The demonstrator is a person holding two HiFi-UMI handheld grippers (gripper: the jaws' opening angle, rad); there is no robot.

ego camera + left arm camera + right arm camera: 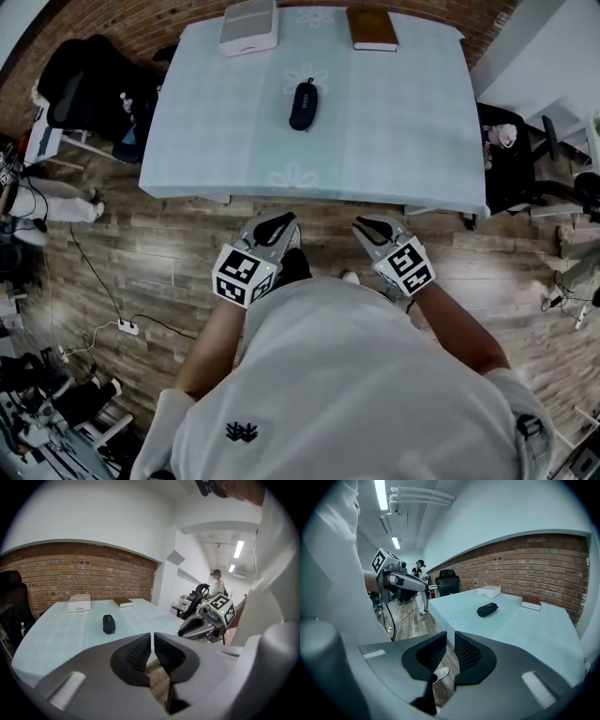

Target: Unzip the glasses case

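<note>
Grey wood-plank floor lies under both tools, which hang in front of the person's body, short of the table's near edge. The left gripper has its jaws drawn narrow, only a slit between the pads, with nothing in it. The right gripper also has a slim gap and holds nothing. Ahead, at about 12 o'clock, the black glasses case lies alone on the pale blue table, past its middle and well apart from both tools. Farther off, a white box sits at 11 o'clock and a brown book at 1 o'clock. Unzipping looks not yet begun; the next move likely calls for reaching forward, pinning the case with one tool and finding the zip pull, too small to see.
</note>
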